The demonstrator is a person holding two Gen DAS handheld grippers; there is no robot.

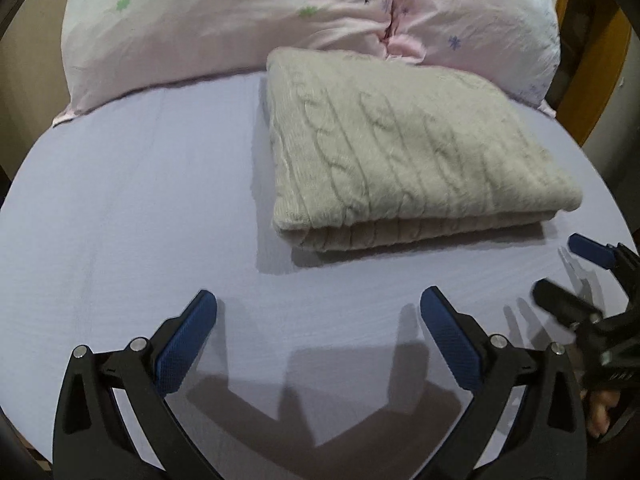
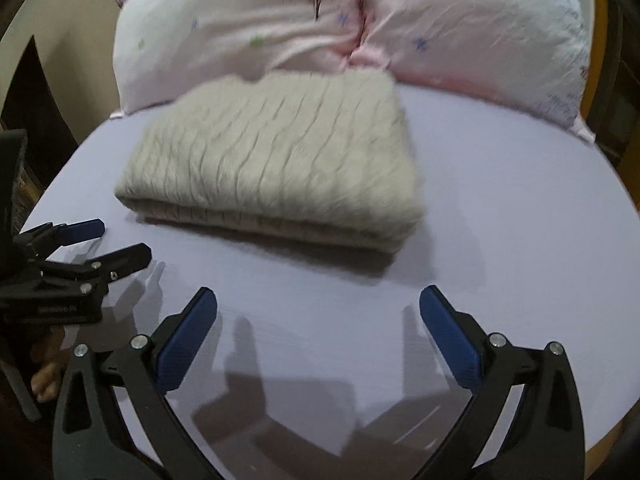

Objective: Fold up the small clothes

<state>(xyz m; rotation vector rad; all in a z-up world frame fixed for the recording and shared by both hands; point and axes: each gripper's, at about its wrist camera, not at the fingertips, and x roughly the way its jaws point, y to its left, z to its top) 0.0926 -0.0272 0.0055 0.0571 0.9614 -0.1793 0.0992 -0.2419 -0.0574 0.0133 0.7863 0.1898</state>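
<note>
Both claws hang low over the near part of the bed [image 1: 120, 208], pointing toward the pillows and side by side. The left claw [image 1: 318, 306] has its two blue-padded fingers [image 1: 184, 350] spread wide with nothing between them, only bare lavender sheet and their own shadows beneath. The right claw [image 2: 318, 306] is spread just as wide and likewise holds nothing. In the left wrist view the right claw [image 1: 560, 270] shows at the right edge, its fingers apart, with a bit of the person's hand [image 1: 600, 412] below it; in the right wrist view the left claw [image 2: 120, 240] sits at the left edge, tilted inward, fingers apart. The folded cream cable-knit sweater [image 1: 400, 152] lies flat on the sheet ahead of both claws, well apart from their tips, its thick folded edge facing them and its far edge touching the pink flowered pillows [image 1: 240, 28] at the head of the bed. The right wrist view is somewhat blurred.
</note>
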